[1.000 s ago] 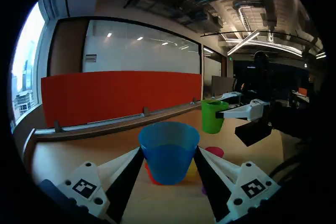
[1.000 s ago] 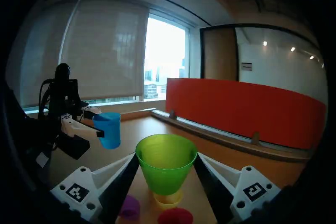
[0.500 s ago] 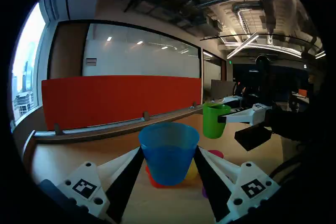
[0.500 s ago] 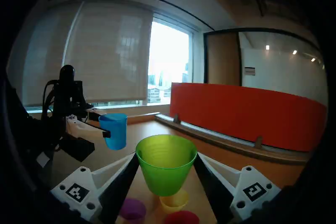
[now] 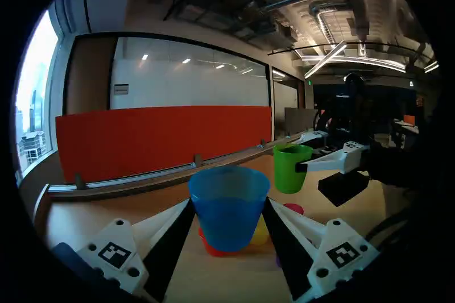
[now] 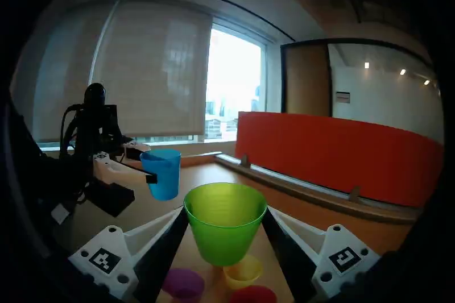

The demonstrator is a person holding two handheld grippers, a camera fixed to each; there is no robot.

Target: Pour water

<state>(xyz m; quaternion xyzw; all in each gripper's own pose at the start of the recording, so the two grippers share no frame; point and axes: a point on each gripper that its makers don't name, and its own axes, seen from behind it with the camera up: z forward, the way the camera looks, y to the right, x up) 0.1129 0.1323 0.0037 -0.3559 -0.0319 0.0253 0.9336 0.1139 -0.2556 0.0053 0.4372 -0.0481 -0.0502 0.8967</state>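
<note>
Two large cups are held over the surface (image 5: 85, 218), one in each gripper. The blue cup (image 5: 228, 220) is clamped in the left gripper (image 5: 227, 200), and the green cup (image 6: 225, 237) is clamped in the right gripper (image 6: 225, 210). Both cups are upright and apart from each other. Below the green cup, three small cups are counted on the surface: one purple cup (image 6: 183, 283), one yellow cup (image 6: 243, 272) and one red cup (image 6: 253, 294).

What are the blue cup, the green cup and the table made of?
The blue cup: probably plastic, smooth, slightly see-through; a darker band shows through its wall. The green cup: likely the same translucent plastic; light glows through. The table: smooth tan, wood or wood-look laminate.
</note>
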